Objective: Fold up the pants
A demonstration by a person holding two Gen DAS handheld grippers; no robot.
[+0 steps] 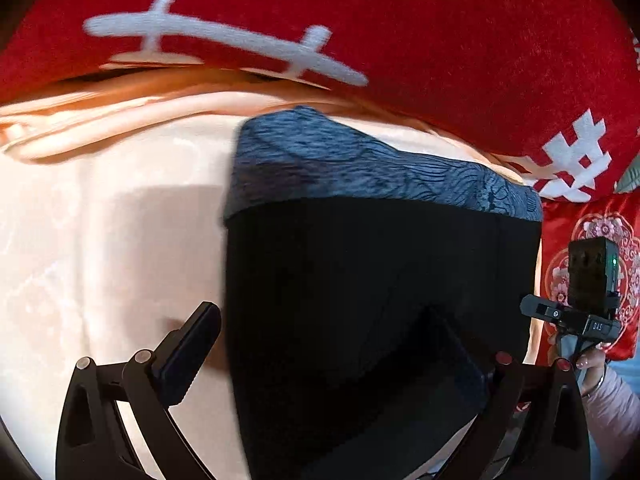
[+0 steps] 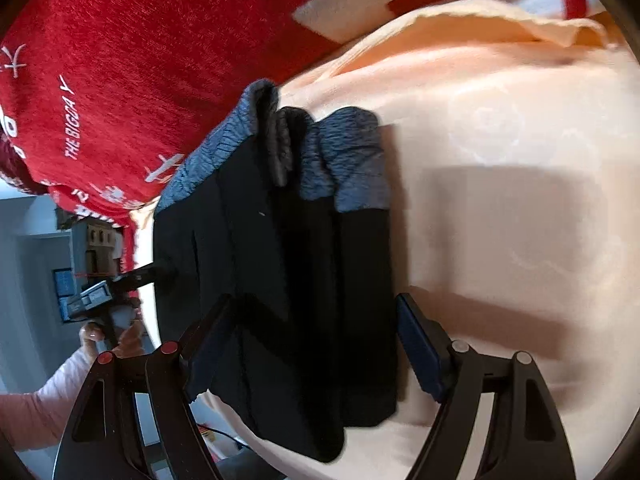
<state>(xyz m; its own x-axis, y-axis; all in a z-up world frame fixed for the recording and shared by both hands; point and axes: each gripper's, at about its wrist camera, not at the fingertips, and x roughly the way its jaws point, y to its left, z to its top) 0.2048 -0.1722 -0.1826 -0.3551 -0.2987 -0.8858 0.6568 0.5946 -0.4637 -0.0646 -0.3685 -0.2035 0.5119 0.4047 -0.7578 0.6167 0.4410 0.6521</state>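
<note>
The black pants (image 1: 380,280) with a blue-grey patterned waistband (image 1: 360,160) lie folded on a peach bed sheet (image 1: 100,240). In the right wrist view the pants (image 2: 280,260) show stacked folds and bunched waistband layers (image 2: 348,160). My left gripper (image 1: 332,344) is open, its jaws straddling the near left edge of the pants. My right gripper (image 2: 316,332) is open, its jaws either side of the near end of the fold. The right gripper also shows in the left wrist view (image 1: 560,312) at the pants' right edge, and the left gripper in the right wrist view (image 2: 132,276).
A red blanket (image 1: 400,40) with white characters lies bunched along the far side of the sheet, and shows in the right wrist view (image 2: 120,80). A red embroidered cushion (image 1: 592,240) sits at the right. The bed's edge (image 2: 148,320) drops off by the person's hand.
</note>
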